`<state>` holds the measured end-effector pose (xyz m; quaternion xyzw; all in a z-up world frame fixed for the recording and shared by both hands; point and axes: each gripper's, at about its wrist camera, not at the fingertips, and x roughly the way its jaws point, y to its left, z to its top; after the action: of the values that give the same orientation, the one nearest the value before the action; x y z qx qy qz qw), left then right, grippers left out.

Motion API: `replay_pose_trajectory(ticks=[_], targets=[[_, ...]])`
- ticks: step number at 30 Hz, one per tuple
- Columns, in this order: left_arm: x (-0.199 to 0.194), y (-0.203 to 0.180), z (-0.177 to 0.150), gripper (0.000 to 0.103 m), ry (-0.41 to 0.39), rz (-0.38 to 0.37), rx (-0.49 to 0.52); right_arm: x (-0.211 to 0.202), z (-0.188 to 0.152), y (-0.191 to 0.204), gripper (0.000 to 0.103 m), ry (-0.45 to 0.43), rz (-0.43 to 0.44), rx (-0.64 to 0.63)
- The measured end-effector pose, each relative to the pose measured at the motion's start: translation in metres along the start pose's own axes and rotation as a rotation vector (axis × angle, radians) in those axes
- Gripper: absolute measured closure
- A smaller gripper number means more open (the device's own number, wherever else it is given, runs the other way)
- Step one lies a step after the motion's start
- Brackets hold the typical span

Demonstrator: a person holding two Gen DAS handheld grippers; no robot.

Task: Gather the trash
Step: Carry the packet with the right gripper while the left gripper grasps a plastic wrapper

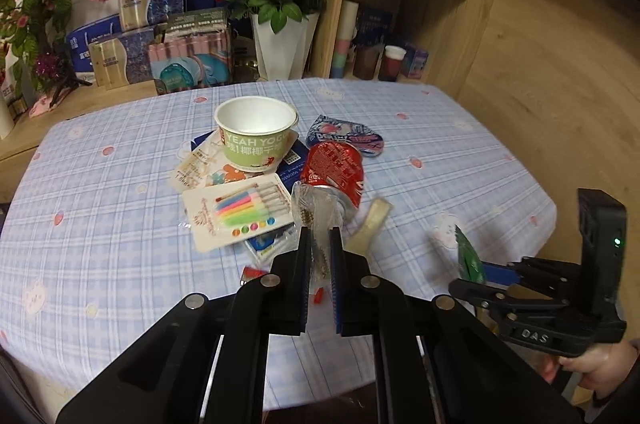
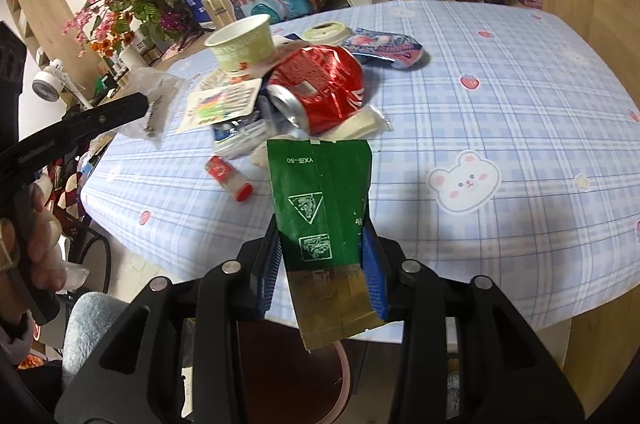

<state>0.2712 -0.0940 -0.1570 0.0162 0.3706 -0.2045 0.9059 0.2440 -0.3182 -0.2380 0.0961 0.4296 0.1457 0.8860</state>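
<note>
Left wrist view: left tongs (image 1: 320, 244) closed on a clear plastic wrapper (image 1: 316, 208), pinched at its lower end; wrapper's long axis runs up and away along the tongs' line, top end flopping against the crushed red can (image 1: 334, 172). Wrapper looks to be lifted off the surface (image 1: 460, 144), though this can't be confirmed. Rest of the trash pile lies straight ahead, beyond the tips: green yogurt cup (image 1: 256, 136), lettered "YEAH YOG…" with Chinese chars below; candle card (image 1: 240, 210) w/ coloured candles just left of the tongs; blue-pink snack bag (image 1: 346, 140) behind the can, print too blurred to read; pale wrapper (image 1: 370, 222) to the right of the can. Right tongs (image 1: 476, 270) seen at lower right, "DAS" moulded on the body, green pouch (image 1: 468, 256) edge-on in them.

Right wrist view: right tongs (image 2: 322, 256) gripping the green pouch (image 2: 320, 192) across its width, jaws part-way apart w/ pouch filling the gap. Pouch's long axis in line w/ the tongs, far end pointing at the pile, gold end hanging back past the surface's near edge. Print upside-down: "YX…-50", two line-drawn emblems, not legible. Can (image 2: 320, 84) just beyond the pouch's far edge. Small red-capped tube (image 2: 230, 178) lies loose to the left, nearer the left tongs (image 2: 140, 104), which enter from the left holding the clear wrapper (image 2: 158, 112).

Judgement: both hands loaded; no bin visible, so drop-off comes next; the tube is the nearest loose item after that.
</note>
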Motion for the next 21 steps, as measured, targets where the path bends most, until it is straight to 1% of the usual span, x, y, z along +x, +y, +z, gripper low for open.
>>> replay_pose_trajectory(ticks=[3,6,14,17,21], targets=[[-0.024,-0.003,-0.011,0.094,-0.018,0.000,0.002,-0.009,-0.004,0.006,0.064,-0.007,0.009,0.000],[-0.047,-0.003,-0.022,0.094,-0.029,-0.011,-0.017,-0.022,-0.010,0.015,0.064,-0.014,0.023,-0.006],[-0.105,0.003,-0.053,0.094,-0.076,-0.016,-0.068,-0.052,-0.026,0.046,0.064,-0.027,0.046,-0.065],[-0.126,0.003,-0.067,0.094,-0.091,-0.010,-0.071,-0.060,-0.036,0.062,0.064,-0.022,0.050,-0.098],[-0.143,0.002,-0.086,0.094,-0.090,-0.014,-0.079,-0.062,-0.049,0.078,0.064,-0.002,0.051,-0.129]])
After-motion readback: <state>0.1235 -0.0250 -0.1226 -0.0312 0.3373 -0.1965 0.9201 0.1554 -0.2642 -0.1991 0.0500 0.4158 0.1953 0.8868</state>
